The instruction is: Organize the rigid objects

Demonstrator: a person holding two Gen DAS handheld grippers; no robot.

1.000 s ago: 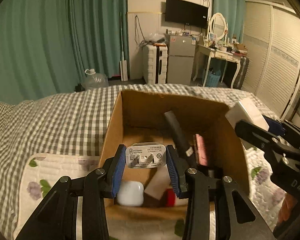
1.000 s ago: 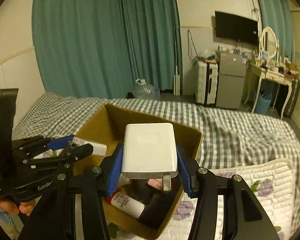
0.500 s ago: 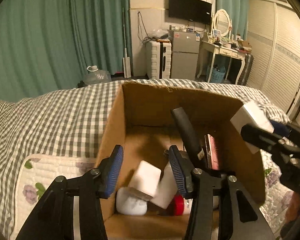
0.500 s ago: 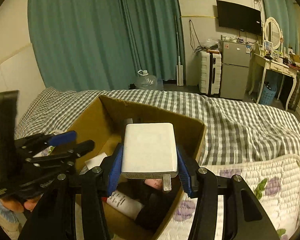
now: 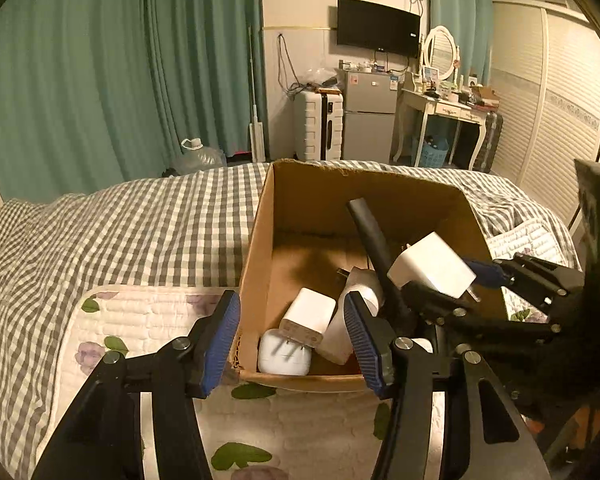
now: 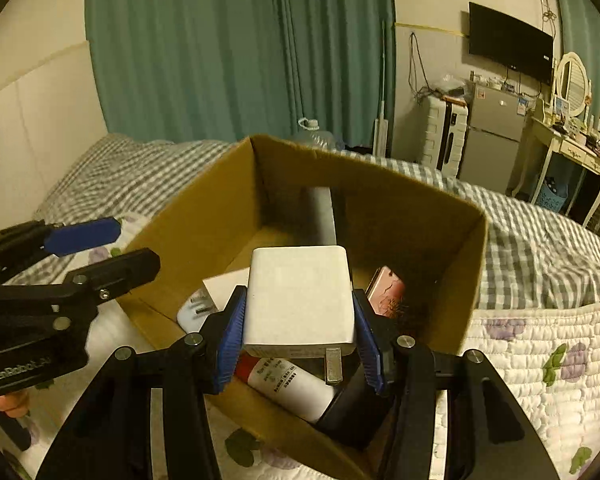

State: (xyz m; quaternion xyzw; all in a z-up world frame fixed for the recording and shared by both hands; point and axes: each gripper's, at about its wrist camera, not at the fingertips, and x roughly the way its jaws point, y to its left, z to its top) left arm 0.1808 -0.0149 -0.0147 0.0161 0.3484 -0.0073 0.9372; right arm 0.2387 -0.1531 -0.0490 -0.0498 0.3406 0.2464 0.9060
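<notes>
Cardboard box (image 5: 260,248) on the bed (image 5: 140,232) already holds several items, the left gripper (image 5: 292,336) gapes empty at its near rim, and the right gripper (image 6: 298,330) clamps a white charger (image 6: 300,300) above it, yet to drop.

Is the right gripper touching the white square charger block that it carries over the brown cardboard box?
Touching. The right wrist view shows both blue pads of the right gripper pressed flat against the sides of the white charger block, no gap, above the cardboard box.
</notes>
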